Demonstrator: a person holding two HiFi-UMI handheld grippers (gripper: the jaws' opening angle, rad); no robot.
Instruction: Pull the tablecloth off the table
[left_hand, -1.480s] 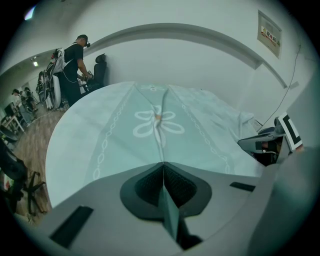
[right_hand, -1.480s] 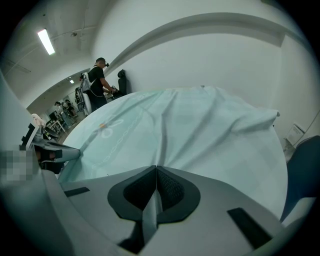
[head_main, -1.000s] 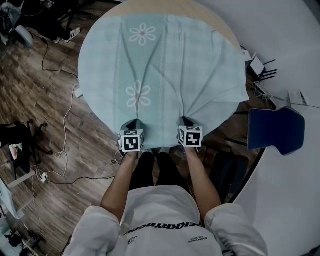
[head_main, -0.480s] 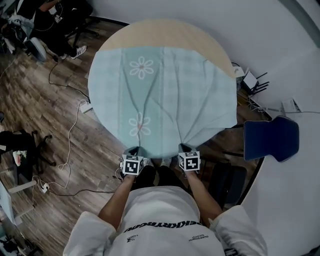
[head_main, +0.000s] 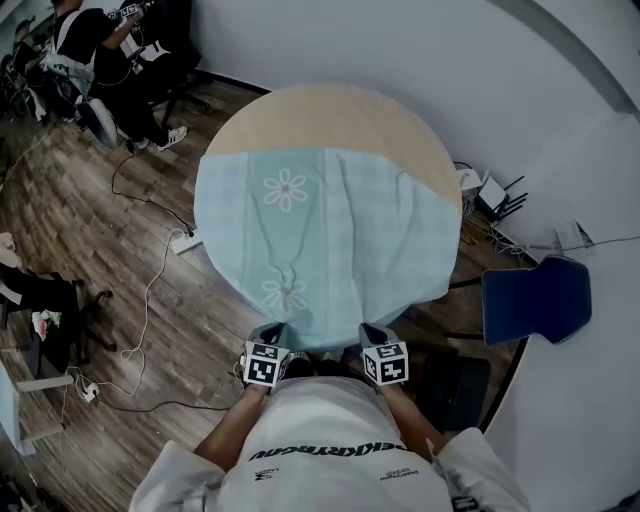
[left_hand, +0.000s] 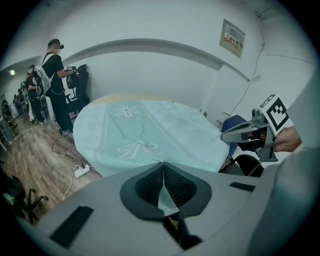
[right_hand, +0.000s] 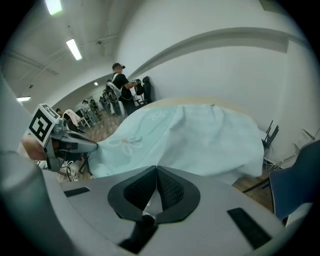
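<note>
Draping round wooden table (head_main: 330, 115): creased, flower-printed pale-blue tablecloth (head_main: 335, 240).

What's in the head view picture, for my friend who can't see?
From above, a person's left gripper and right gripper each pinch the near edge of a pale blue flowered tablecloth. It covers most of a round wooden table; the far side is bare.

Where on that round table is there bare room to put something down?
Only the far crescent of bare wood on the table, between the far edge of the tablecloth and the rim by the wall. The cloth covers the rest. The near edge is crowded: the left gripper and right gripper each pinch the cloth there.
</note>
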